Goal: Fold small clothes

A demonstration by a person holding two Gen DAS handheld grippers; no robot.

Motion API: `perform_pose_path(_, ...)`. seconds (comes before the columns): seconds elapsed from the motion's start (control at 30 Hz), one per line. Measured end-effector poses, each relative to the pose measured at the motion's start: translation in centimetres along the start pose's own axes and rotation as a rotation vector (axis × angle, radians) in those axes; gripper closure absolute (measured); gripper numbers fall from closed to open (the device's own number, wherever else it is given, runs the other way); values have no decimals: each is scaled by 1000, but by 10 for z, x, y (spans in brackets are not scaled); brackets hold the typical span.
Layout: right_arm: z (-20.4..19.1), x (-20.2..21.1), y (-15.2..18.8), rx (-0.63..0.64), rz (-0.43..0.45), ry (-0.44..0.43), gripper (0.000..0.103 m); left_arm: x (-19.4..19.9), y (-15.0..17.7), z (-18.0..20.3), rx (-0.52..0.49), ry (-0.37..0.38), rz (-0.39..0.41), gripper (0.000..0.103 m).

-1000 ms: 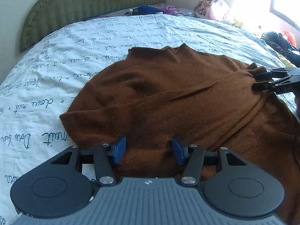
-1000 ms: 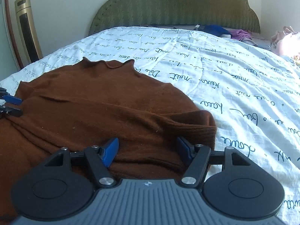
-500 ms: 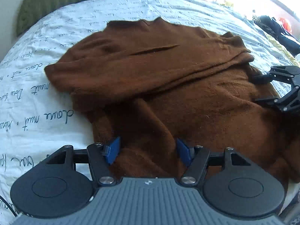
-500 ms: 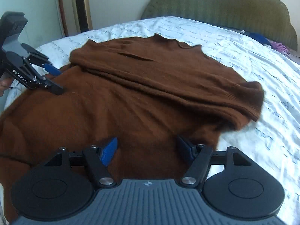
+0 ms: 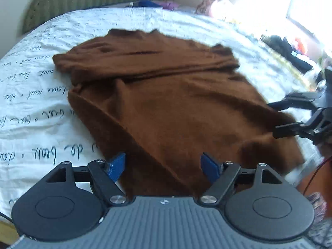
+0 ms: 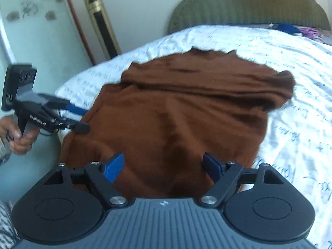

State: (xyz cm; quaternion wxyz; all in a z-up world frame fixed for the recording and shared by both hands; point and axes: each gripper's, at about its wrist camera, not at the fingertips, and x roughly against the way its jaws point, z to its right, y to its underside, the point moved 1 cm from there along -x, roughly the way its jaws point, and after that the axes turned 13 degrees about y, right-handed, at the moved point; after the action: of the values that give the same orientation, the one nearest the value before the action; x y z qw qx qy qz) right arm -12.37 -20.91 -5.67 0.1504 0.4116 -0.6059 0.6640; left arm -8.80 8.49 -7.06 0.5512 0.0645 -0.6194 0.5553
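Observation:
A brown sweater [image 5: 176, 103] lies flat on the white printed bedsheet [image 5: 41, 95], collar toward the headboard, with both sleeves folded across its chest. My left gripper [image 5: 164, 166] hovers over the sweater's near left edge. Its jaws are opening and the blue pads [image 5: 116, 166] press on nothing. In the right wrist view the same sweater [image 6: 186, 114] fills the middle. My right gripper [image 6: 164, 166] hangs above its lower part, jaws also opening, nothing gripped. Each gripper shows in the other's view: the right gripper [image 5: 274, 118] at the sweater's right edge, the left gripper [image 6: 85, 119] at its left edge.
A green padded headboard [image 6: 249, 6] stands at the far end of the bed. Loose clothes [image 5: 215, 6] are piled at the far right corner and dark items [image 5: 290, 51] beside the bed. A gold tower appliance [image 6: 101, 25] stands by the wall. A hand [image 6: 18, 137] holds the left gripper.
Both grippers have drawn back from the folded sleeves toward the sweater's lower part, and their jaws stand wider. The sweater stays on the sheet and now shows nearly whole.

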Motion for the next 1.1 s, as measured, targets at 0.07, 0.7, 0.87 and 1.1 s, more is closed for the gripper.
perform_pose_path(0.07,-12,-8,22,124,-55,72,20,-4,15,3,-73,-94,-16,14)
perform_pose_path(0.7,41,69,100,-471,79,19,19,24,73,-7,301,208,12,72)
perform_pose_path(0.87,18,57,99,-452,52,-11,97,19,84,-7,323,231,25,98)
perform_pose_path(1.1,12,88,91,-437,178,53,98,43,83,-17,360,319,100,99)
